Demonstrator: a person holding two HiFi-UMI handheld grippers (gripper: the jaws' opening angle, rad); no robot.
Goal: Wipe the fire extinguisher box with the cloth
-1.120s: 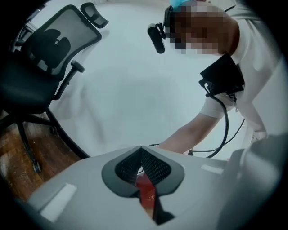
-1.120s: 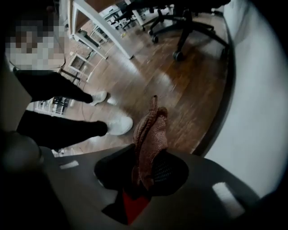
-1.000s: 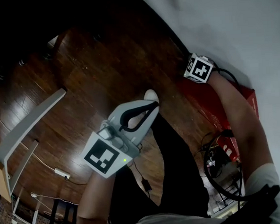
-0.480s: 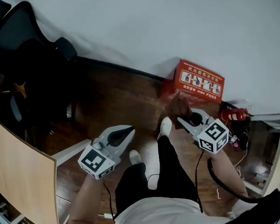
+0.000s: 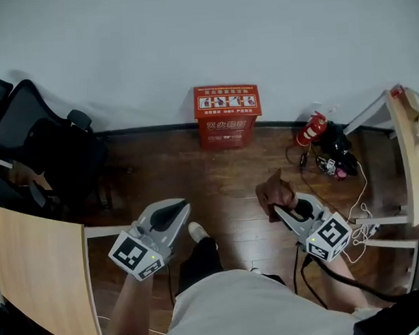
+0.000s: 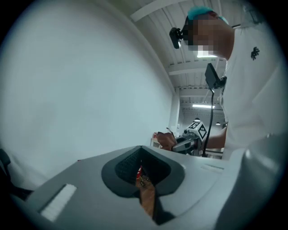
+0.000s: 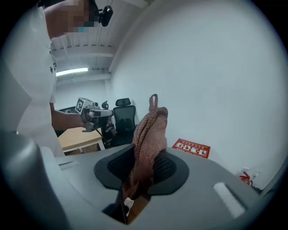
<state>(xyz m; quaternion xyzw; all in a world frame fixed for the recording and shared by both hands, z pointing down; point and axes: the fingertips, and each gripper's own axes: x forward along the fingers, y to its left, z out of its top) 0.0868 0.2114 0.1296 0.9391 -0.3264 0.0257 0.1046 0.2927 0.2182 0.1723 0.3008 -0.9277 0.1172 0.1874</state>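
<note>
The red fire extinguisher box (image 5: 227, 115) stands on the wooden floor against the white wall, straight ahead of me, and shows small in the right gripper view (image 7: 192, 148). My right gripper (image 5: 285, 207) hangs low at my right, well short of the box. It is shut on a brown cloth (image 5: 276, 189), which sticks up bunched between the jaws (image 7: 150, 130). At my left, the left gripper (image 5: 174, 213) is shut with nothing in it (image 6: 142, 174). The left gripper view also catches the right gripper (image 6: 191, 138) and the cloth (image 6: 164, 140).
A small red fire extinguisher (image 5: 311, 129) lies among cables (image 5: 336, 160) to the right of the box. A black office chair (image 5: 40, 147) stands at the left, near a wooden desk top (image 5: 39, 273). A table edge (image 5: 414, 151) juts in at the right.
The head view has swung from the floor up to face the wall and the box. The right gripper, cloth in its jaws, has drawn back from the box; both grippers now hang low by my body.
</note>
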